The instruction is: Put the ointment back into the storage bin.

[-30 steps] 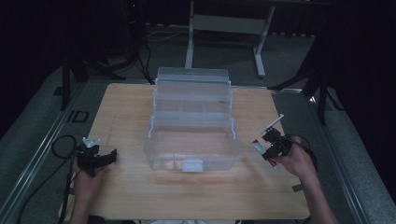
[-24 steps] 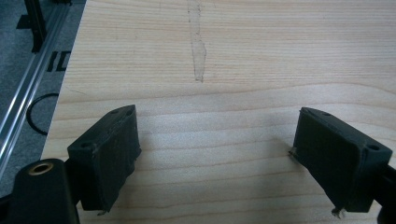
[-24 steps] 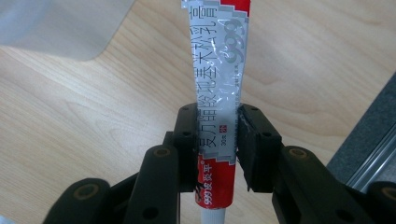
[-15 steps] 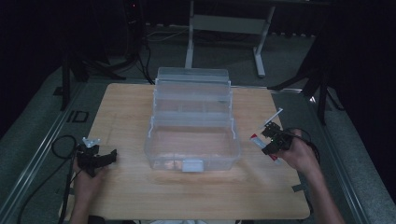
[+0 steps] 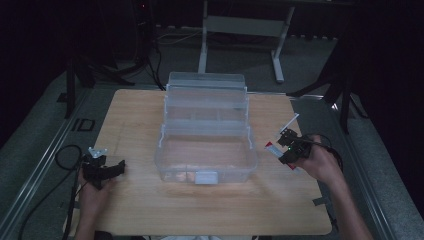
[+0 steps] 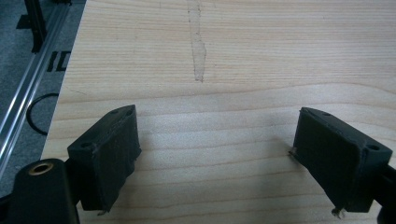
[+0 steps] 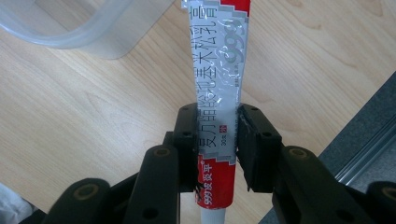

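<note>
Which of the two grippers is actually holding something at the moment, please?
The right gripper: its jaws clamp a red-and-silver ointment tube. The left gripper stands open over bare table.

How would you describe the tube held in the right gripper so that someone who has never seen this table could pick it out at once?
Start at the clear plastic box in the middle of the wooden table, then look to its right, where the right gripper is shut on a tube. It is a slim silver and red ointment tube with printed characters and a white cap, the one colourful thing among the clear plastic and black jaws.
</note>
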Available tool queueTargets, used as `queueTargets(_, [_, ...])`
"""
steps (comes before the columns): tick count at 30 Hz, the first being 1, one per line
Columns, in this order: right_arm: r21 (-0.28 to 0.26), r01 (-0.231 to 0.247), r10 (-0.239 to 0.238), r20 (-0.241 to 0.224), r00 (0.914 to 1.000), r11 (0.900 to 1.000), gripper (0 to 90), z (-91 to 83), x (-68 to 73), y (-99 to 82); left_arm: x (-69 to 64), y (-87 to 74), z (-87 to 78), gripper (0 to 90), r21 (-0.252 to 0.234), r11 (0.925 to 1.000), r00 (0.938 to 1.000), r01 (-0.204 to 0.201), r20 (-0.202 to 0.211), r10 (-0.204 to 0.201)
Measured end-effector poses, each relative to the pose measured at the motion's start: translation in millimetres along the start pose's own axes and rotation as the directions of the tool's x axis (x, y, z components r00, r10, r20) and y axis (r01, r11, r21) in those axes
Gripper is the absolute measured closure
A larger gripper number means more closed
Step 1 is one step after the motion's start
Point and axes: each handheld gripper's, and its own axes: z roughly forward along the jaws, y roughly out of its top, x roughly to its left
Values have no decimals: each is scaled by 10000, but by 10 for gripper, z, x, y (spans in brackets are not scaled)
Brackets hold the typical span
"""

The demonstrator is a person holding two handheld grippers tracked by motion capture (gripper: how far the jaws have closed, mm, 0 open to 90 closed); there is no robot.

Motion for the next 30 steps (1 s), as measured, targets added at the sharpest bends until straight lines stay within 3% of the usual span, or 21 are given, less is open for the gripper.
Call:
queueTargets(14, [-138, 867, -866, 108, 9962, 9961, 701, -167, 139, 117, 0, 0, 0, 150, -4, 10000, 10000, 1, 0, -1])
queueTargets(30, [-279, 1681, -1682, -18, 9858, 9854, 700, -213, 278, 300, 0, 0, -1, 150, 7, 10000, 10000, 2, 1, -2])
